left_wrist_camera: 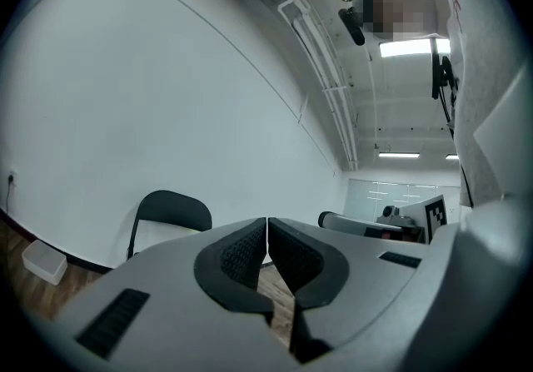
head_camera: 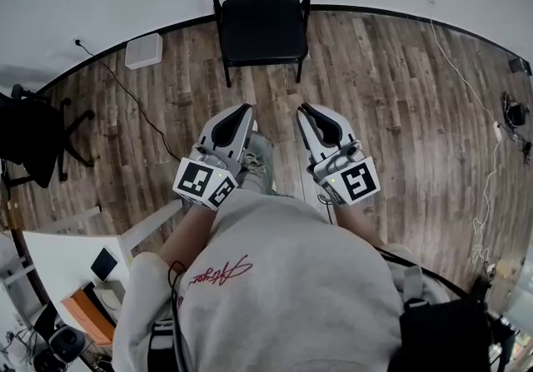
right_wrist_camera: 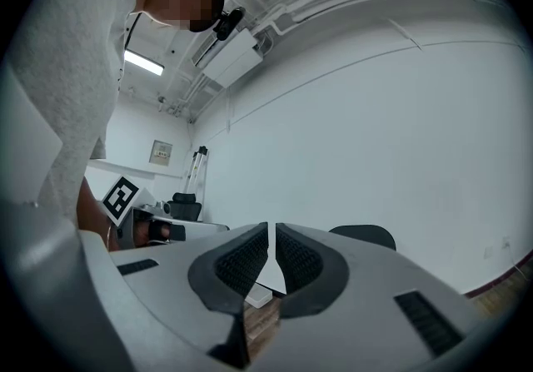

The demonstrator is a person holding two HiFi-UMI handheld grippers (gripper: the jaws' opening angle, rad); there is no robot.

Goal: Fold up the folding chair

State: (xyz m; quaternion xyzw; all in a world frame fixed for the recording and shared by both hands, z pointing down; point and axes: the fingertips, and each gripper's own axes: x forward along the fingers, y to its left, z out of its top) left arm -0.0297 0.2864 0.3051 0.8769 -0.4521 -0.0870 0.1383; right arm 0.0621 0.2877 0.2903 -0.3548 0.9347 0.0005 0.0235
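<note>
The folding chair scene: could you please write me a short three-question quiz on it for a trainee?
1. True or false: the folding chair stands unfolded, seat down.
2. The left gripper is: A open; B shut and empty; C shut on the chair.
3. Fill in: in the head view, the white box on the floor lies to the chair's ___.
Key: 1 true; 2 B; 3 left.

Bright, even light fr ceiling strip lights (left_wrist_camera: 408, 47); heavy fisheye warp, dark corners, soft shadows.
</note>
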